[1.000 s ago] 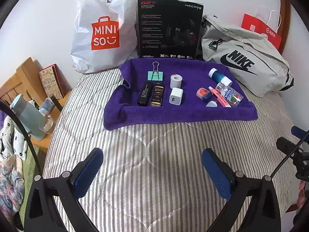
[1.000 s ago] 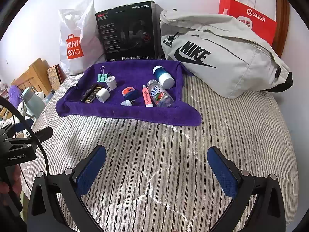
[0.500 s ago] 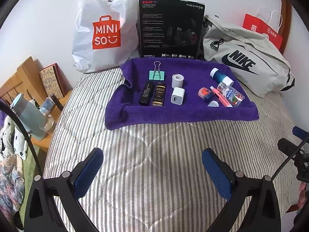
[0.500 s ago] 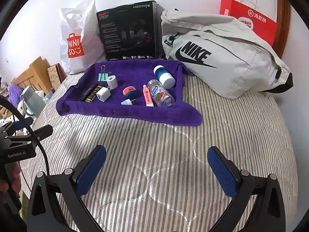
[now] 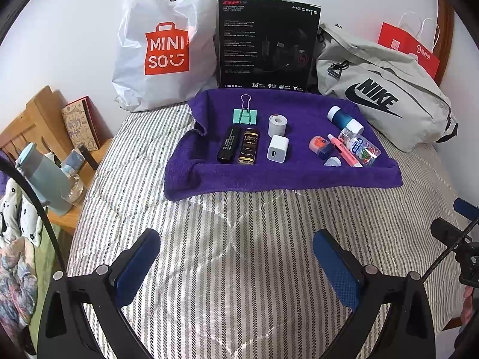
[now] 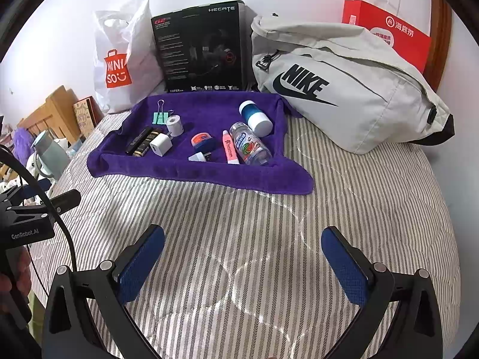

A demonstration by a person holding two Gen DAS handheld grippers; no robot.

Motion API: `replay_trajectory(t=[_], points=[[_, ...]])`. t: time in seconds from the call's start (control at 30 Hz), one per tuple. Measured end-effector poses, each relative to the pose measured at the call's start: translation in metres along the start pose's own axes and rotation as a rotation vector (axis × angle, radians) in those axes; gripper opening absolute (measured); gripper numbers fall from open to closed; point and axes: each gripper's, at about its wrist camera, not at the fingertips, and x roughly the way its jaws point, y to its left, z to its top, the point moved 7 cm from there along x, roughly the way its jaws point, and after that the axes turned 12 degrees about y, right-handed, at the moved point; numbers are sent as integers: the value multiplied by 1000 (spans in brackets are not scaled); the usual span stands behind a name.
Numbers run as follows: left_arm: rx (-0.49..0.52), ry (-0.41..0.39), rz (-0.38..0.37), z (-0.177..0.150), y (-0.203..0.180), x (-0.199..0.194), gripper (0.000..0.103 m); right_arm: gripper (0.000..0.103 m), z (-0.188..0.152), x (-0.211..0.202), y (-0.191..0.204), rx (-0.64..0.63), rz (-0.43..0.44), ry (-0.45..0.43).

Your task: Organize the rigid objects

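Observation:
A purple towel (image 5: 299, 176) (image 6: 143, 164) lies spread on the striped bed with small items on it. On its left part sit a mint binder clip (image 5: 245, 116), a black tube (image 5: 229, 145), a brown Grand Reserve bottle (image 5: 248, 147), a white tape roll (image 5: 277, 125) and a white charger cube (image 5: 277, 148). To the right lie a blue-and-white bottle (image 5: 344, 118), a clear bottle (image 5: 359, 146), a pink tube (image 5: 341, 150) and an orange-lidded tin (image 5: 318, 143). My left gripper (image 5: 236, 257) and right gripper (image 6: 244, 254) both stand open and empty over bare bedding, short of the towel.
A white Miniso bag (image 5: 163, 45), a black Hecate box (image 5: 268, 43), a grey Nike bag (image 5: 383, 95) and a red paper bag (image 6: 389, 33) line the wall behind the towel. A wooden bedside stand with a pale blue flask (image 5: 45, 176) is at the left.
Both views have shifted only slightly; the grippers stay open and no item on the towel has moved.

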Motion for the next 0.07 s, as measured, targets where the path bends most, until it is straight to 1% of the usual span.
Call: replay_trajectory(t=[0.07], points=[[5,1,3,0,0,0,103,103,0,0,0,-3,-1,0]])
